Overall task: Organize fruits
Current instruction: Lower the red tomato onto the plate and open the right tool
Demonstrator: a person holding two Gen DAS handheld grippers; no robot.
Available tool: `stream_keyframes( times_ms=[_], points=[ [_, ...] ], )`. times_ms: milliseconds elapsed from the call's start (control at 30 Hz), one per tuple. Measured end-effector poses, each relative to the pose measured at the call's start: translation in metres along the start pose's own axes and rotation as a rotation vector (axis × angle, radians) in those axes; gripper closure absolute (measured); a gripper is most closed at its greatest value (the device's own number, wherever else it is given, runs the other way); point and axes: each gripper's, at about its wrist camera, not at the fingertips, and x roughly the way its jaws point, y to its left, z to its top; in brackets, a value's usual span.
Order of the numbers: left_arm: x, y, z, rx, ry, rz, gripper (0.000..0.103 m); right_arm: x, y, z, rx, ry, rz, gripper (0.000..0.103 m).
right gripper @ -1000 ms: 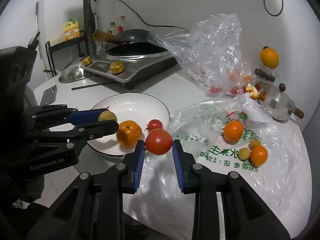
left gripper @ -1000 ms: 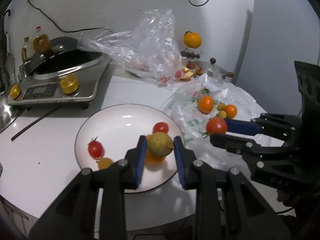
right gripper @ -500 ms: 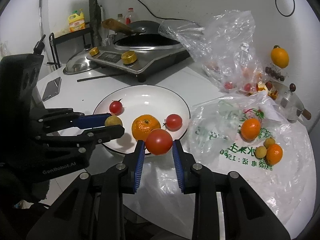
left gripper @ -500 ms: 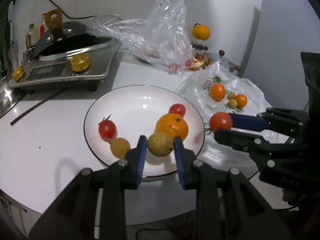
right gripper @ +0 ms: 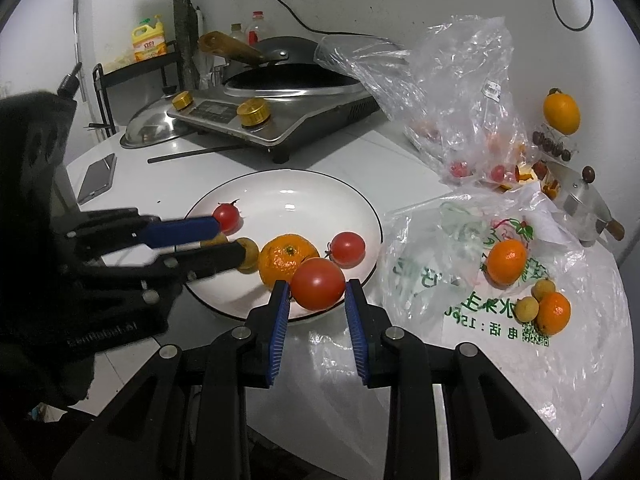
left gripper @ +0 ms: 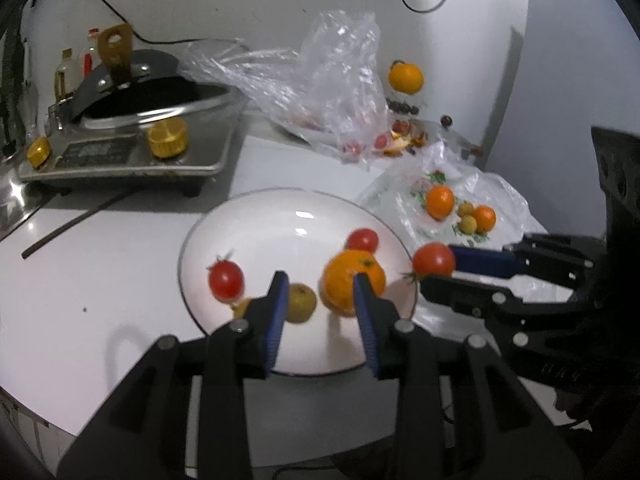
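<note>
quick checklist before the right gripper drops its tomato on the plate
1. Right gripper shut on the big tomato: ok.
2. Tomato over the white plate: ok, over its near rim by the right wrist view.
3. Landing spot free: not ok, the orange and a small tomato sit just behind it.
4. Left gripper clear of its load: its jaws have just been opening; the brown fruit lies on the plate by one pad. Contact: cannot tell.
5. Left gripper out of the way: not ok, it reaches over the plate.

2 wrist fisheyes, angled down, close, sharing the plate (left gripper: 192,248) (opposite sides)
</note>
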Motion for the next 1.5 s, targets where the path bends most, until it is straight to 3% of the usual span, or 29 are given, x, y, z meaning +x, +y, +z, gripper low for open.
stream_keyframes(
  times_ms=[167,267,433,667,1500],
  points=[
    [-0.005,0.016,0.006,-0.018,-0.027,0.031,0.065,0.003,0.001,0.009,-0.009,-0.007,0.003,0.072],
    [-0.009,0.025,0.007,-0.034,-0.045,0.062,0.047,0.007,0.004,0.016,-0.018,-0.013,0.008,0.072],
    [-0.012,0.040,0.009,-0.036,-0.064,0.124,0.047,0.016,0.014,0.027,-0.033,-0.018,0.027,0.072],
    [-0.010,0.066,0.005,-0.076,-0.052,0.152,0.047,0.031,0.034,0.037,-0.065,-0.007,0.063,0.072],
    [-0.006,0.097,-0.004,-0.140,-0.039,0.147,0.047,0.076,0.059,0.049,-0.121,0.068,0.034,0.072]
  ],
)
